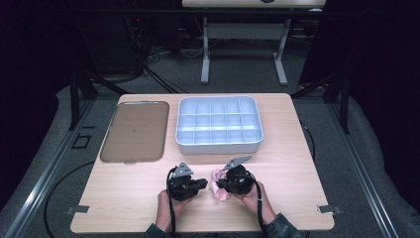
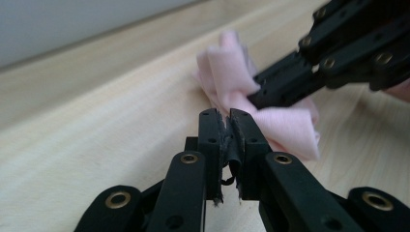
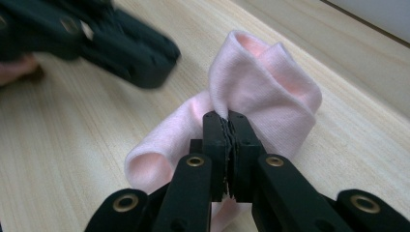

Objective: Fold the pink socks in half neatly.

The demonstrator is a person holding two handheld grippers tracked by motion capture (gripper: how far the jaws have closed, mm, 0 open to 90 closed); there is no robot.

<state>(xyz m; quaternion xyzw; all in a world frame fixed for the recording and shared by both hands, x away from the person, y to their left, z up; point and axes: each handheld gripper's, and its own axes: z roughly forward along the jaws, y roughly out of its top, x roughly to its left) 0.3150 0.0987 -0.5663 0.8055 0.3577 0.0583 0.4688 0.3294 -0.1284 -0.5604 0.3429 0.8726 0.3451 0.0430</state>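
Right claw (image 3: pixel 228 121) clamps the pink cloth (image 3: pixel 261 92) to steady it on the worktop (image 1: pixel 124 188); left claw (image 2: pixel 228 118), jaws together and empty, waits beside it.

I see a dim room, with light falling mostly on my light wooden table (image 1: pixel 297 163). Grey carpet floor (image 1: pixel 237 74) with black cables (image 1: pixel 153 74) trailing behind. Second table (image 1: pixel 242 29) on white legs stands at the back. Dark frame struts (image 1: pixel 79 89) flank both sides; metal floor rails (image 1: pixel 39 178) run alongside.
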